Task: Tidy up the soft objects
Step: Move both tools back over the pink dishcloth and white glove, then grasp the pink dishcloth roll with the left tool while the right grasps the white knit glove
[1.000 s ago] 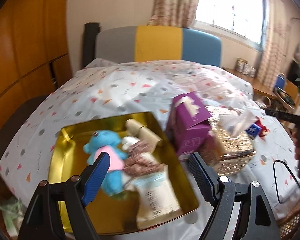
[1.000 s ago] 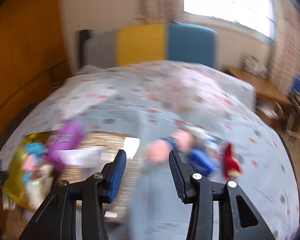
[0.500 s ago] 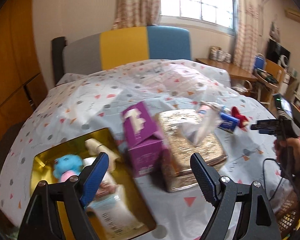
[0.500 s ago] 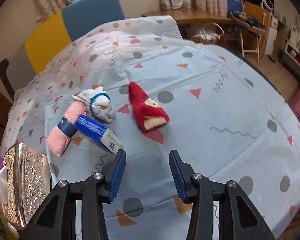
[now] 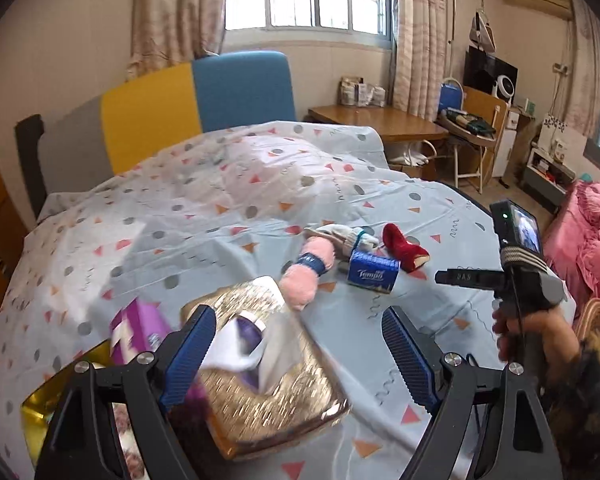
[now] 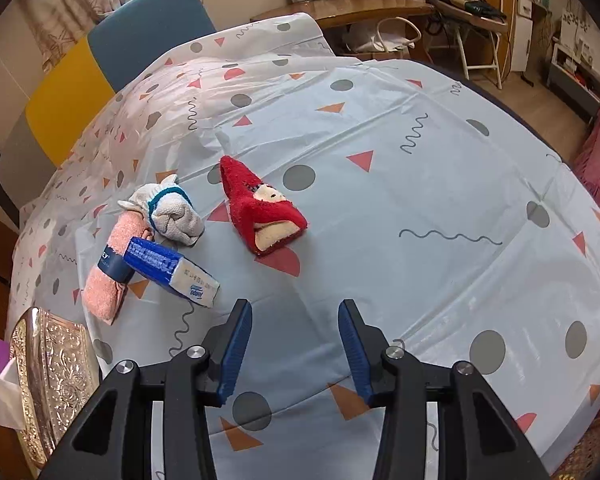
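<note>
A red sock (image 6: 260, 210) (image 5: 404, 250), a rolled white sock (image 6: 172, 214) (image 5: 350, 238), a pink rolled towel (image 6: 110, 270) (image 5: 308, 276) and a blue tissue pack (image 6: 168, 270) (image 5: 374, 276) lie together on the patterned bed sheet. My right gripper (image 6: 296, 348) is open and empty, above bare sheet in front of the red sock. My left gripper (image 5: 300, 356) is open and empty over a gold tissue box (image 5: 268, 384). The right gripper's body shows in the left wrist view (image 5: 520, 276).
A purple box (image 5: 140, 332) and a gold tray (image 5: 40, 404) sit at the left. The gold tissue box also shows in the right wrist view (image 6: 48, 372). A desk and chairs (image 5: 380, 128) stand beyond the bed; pink bedding (image 5: 596, 232) lies at right.
My left gripper has swung right, from the gold tray to the tissue box and the socks. My right gripper has swung right onto the socks and moved closer to them.
</note>
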The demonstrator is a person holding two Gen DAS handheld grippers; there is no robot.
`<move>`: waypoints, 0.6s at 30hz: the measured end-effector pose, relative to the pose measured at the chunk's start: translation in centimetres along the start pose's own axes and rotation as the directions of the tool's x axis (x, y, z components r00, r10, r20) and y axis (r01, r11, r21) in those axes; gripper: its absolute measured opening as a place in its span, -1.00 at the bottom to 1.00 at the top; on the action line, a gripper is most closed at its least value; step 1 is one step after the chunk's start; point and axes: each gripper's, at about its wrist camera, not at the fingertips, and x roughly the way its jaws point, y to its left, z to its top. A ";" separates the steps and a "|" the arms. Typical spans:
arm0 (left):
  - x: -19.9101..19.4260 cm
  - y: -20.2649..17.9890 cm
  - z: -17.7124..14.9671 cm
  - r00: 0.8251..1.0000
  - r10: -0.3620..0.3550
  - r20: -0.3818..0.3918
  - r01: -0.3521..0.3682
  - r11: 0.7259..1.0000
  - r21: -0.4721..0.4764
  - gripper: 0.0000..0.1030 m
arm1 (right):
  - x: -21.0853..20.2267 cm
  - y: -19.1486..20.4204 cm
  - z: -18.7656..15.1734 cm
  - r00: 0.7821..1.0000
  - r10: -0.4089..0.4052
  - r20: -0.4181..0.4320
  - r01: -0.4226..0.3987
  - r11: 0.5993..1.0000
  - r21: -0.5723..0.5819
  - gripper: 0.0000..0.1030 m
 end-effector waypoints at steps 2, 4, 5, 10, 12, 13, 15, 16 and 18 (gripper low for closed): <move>1.4 -0.7 1.3 1.000 -0.009 -0.019 0.010 1.000 0.022 0.66 | -0.2 0.0 0.1 1.000 0.005 0.006 -0.005 1.000 0.003 -0.13; 2.8 -1.3 2.4 0.999 0.003 -0.037 -0.001 0.999 0.046 0.66 | -0.3 0.0 0.1 1.000 0.010 0.009 -0.010 1.000 0.006 -0.12; 3.7 -1.6 3.0 0.999 0.006 -0.051 -0.003 0.998 0.057 0.66 | -0.3 -0.1 0.1 1.000 0.010 0.011 -0.010 1.000 0.009 -0.12; 9.4 -2.3 6.1 0.981 -0.009 -0.194 0.013 1.000 0.020 0.66 | -0.5 -0.1 0.2 0.999 0.034 0.010 -0.035 0.999 0.020 -0.13; 11.9 -3.0 7.1 0.970 0.001 -0.242 0.005 1.000 0.024 0.66 | -0.7 -0.2 0.2 0.999 0.045 0.020 -0.046 0.999 0.025 -0.13; 13.2 -3.2 7.5 0.965 0.013 -0.263 -0.007 1.000 0.024 0.66 | -0.9 -0.3 0.3 0.998 0.051 0.025 -0.052 0.998 0.030 -0.12; 15.8 -3.7 7.9 0.951 0.040 -0.307 -0.033 0.999 0.027 0.66 | -1.0 -0.4 0.3 0.998 0.064 0.029 -0.065 0.997 0.040 -0.12; 17.2 -3.8 8.0 0.941 0.058 -0.335 -0.052 0.998 0.029 0.66 | -1.1 -0.5 0.4 0.997 0.070 0.029 -0.071 0.996 0.047 -0.12; 19.8 -3.6 8.0 0.920 0.085 -0.381 -0.082 0.996 0.025 0.66 | -1.0 -0.7 0.5 0.996 0.087 0.027 -0.088 0.994 0.058 -0.12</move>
